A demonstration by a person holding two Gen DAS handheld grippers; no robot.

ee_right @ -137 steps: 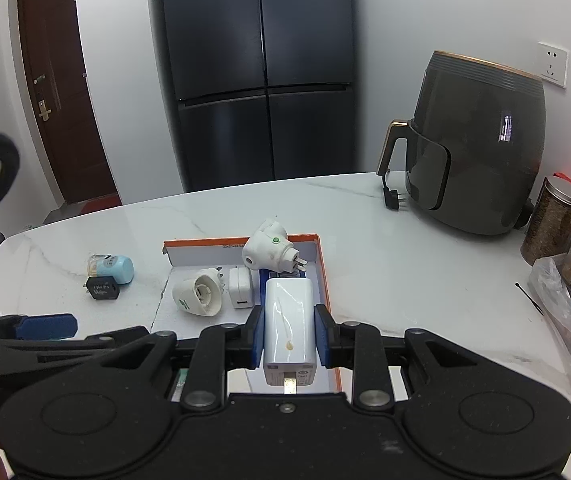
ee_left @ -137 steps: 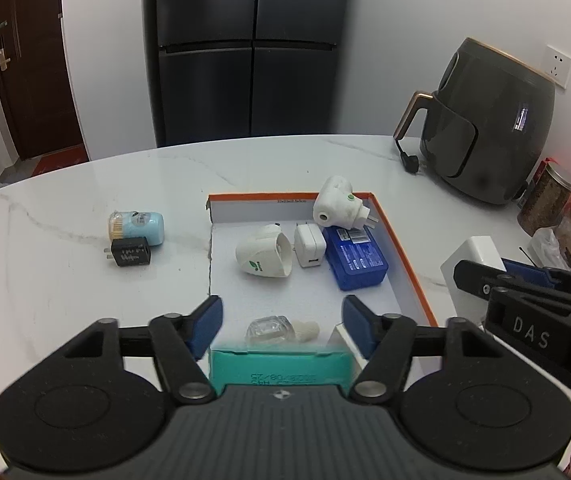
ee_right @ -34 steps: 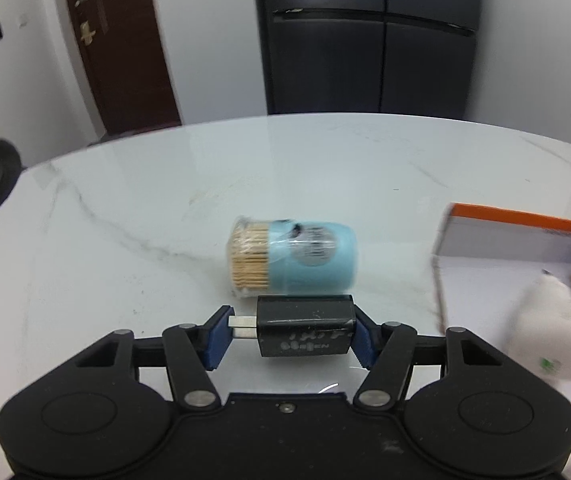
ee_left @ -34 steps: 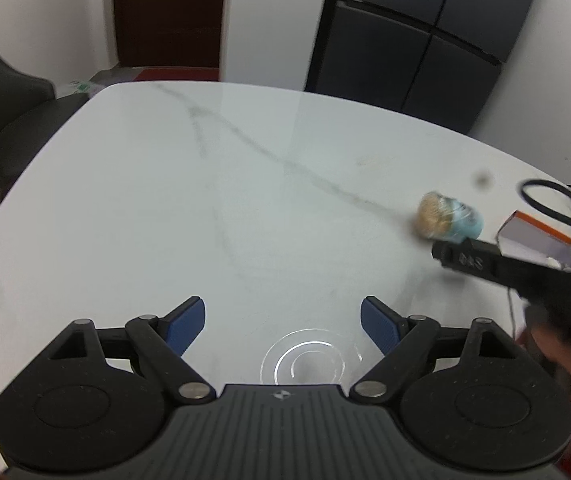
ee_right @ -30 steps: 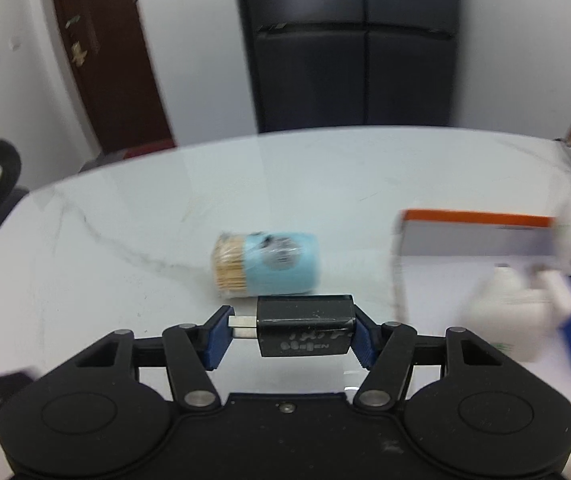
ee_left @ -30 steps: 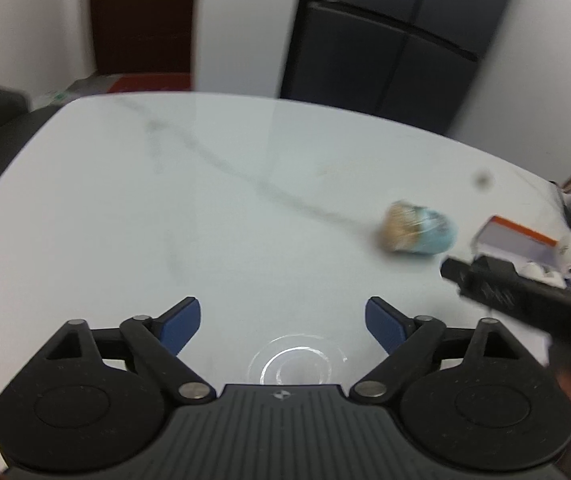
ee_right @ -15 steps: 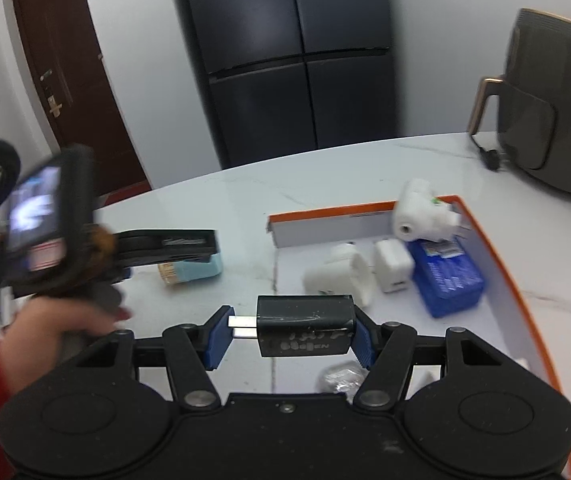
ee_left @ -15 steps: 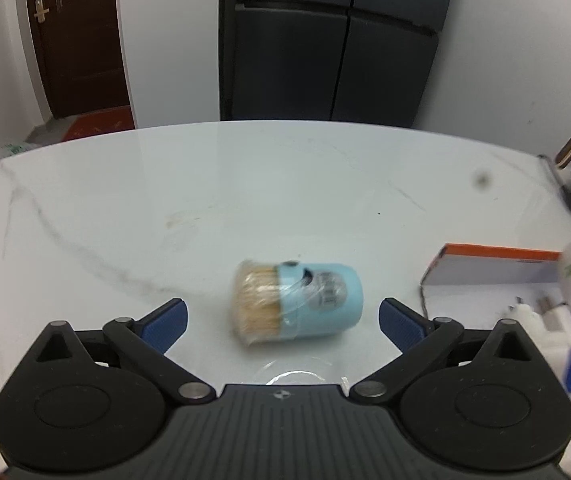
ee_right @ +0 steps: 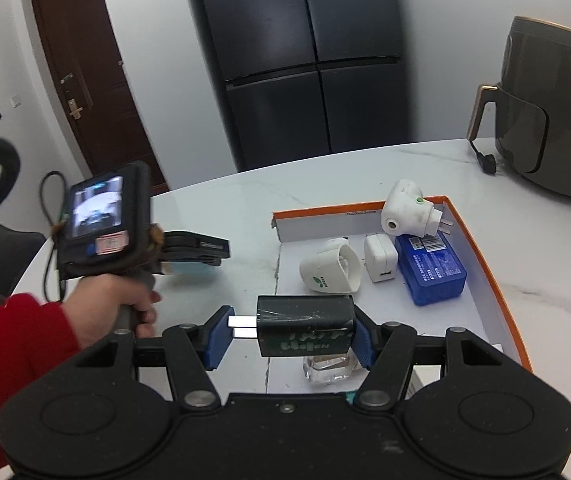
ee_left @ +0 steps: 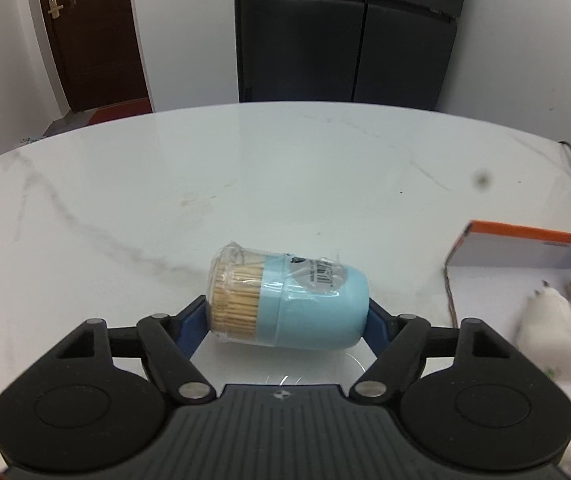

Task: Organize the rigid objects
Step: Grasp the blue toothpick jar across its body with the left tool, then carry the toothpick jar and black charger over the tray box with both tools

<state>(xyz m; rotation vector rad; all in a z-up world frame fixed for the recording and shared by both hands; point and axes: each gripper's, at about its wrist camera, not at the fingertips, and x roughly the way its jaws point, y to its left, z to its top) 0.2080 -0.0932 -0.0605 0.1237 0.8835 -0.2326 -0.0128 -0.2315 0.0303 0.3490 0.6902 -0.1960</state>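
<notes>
In the left wrist view my left gripper (ee_left: 287, 318) has its fingers against both ends of a light blue toothpick holder (ee_left: 289, 302) that lies on its side on the white marble table (ee_left: 165, 208). In the right wrist view my right gripper (ee_right: 289, 334) is shut on a black plug adapter (ee_right: 305, 330), held above the near left part of the orange-rimmed box (ee_right: 481, 256). The box holds two white plugs (ee_right: 331, 268), a small white charger (ee_right: 381, 262), a blue box (ee_right: 431, 272) and a clear item (ee_right: 327, 368).
A dark air fryer (ee_right: 549, 112) stands at the table's far right with its cord (ee_right: 485, 160) on the top. A black fridge (ee_right: 305, 60) and a brown door (ee_right: 85, 88) are behind. The left hand-held unit (ee_right: 101, 220) is left of the box.
My left gripper swung to the toothpick holder and closed on its ends. My right gripper picked up the black adapter and carried it rightward over the box.
</notes>
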